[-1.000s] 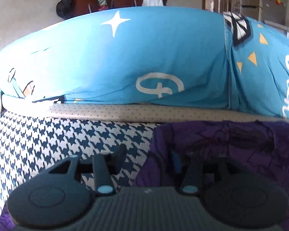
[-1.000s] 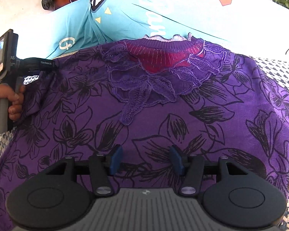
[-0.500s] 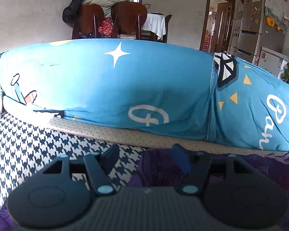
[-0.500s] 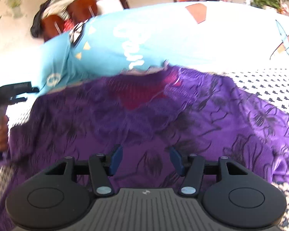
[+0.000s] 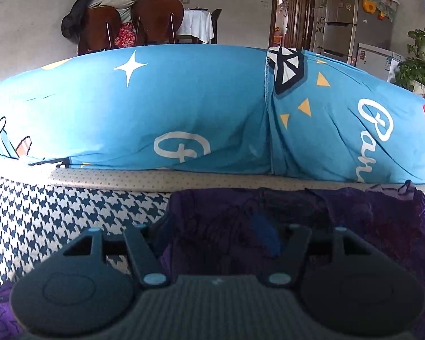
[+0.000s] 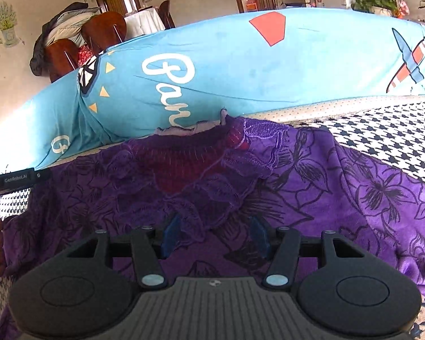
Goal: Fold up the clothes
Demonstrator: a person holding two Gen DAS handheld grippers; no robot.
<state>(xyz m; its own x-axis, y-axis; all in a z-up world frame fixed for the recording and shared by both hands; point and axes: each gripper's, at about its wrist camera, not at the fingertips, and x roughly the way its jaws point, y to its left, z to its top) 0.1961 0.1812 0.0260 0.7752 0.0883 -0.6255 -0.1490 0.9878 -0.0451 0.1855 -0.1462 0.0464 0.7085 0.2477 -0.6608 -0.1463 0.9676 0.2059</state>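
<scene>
While the purple floral garment (image 6: 311, 198) lies spread on the houndstooth cover (image 6: 382, 130) in front of the blue cushion (image 6: 240, 70), both tools stand apart and grip nothing. The right tool (image 6: 214, 238) hangs low over the lace collar (image 6: 212, 170); the left tool (image 5: 212, 235) sits at the garment's edge (one of its fingers is hidden by cloth). If either tool closes on the loose lace only, the thin fabric may stretch or slip out, and uneven pulling could make a crooked fold.
</scene>
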